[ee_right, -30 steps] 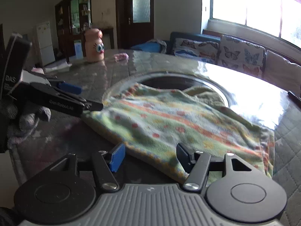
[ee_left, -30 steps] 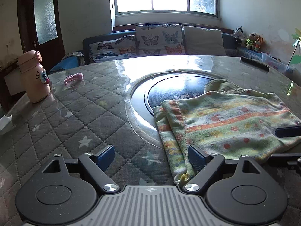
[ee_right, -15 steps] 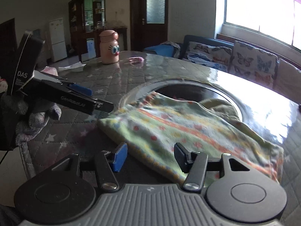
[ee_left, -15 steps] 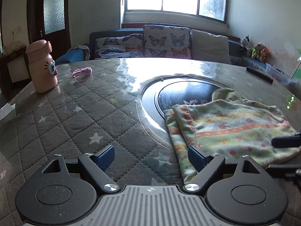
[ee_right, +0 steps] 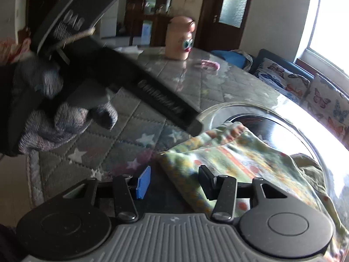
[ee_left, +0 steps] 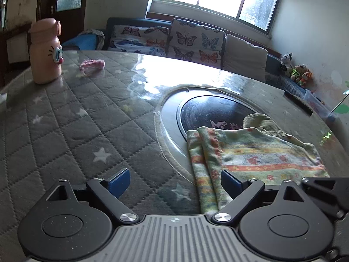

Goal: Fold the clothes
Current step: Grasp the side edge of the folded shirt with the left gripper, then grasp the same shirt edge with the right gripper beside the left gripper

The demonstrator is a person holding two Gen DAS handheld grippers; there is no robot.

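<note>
A folded garment [ee_left: 257, 152], green and yellow with orange stripes, lies on the round table partly over the dark glass centre [ee_left: 209, 111]. My left gripper [ee_left: 174, 183] hovers low at its near left edge. Its jaws are opening wide, and the cloth's edge lies beside the right blue pad [ee_left: 231, 184], untouched. In the right wrist view the garment [ee_right: 235, 159] has its near corner between the fingers of my right gripper [ee_right: 175, 183]. Those jaws are closing and the pads do not press the cloth. A gloved hand [ee_right: 54, 113] holds the left gripper [ee_right: 161, 100] just beyond that corner.
A grey quilted cover with stars [ee_left: 76, 126] spreads over the table. A pink bottle with a face [ee_left: 44, 52] and a small pink item [ee_left: 92, 64] sit at the far left. A black remote [ee_left: 297, 102] lies at the far right edge. A sofa with butterfly cushions [ee_left: 196, 41] stands behind.
My right gripper has slid left along the garment's near edge to its corner, rolled, and its jaws have narrowed. The left gripper has rolled and drifted slightly; the garment lies as before.
</note>
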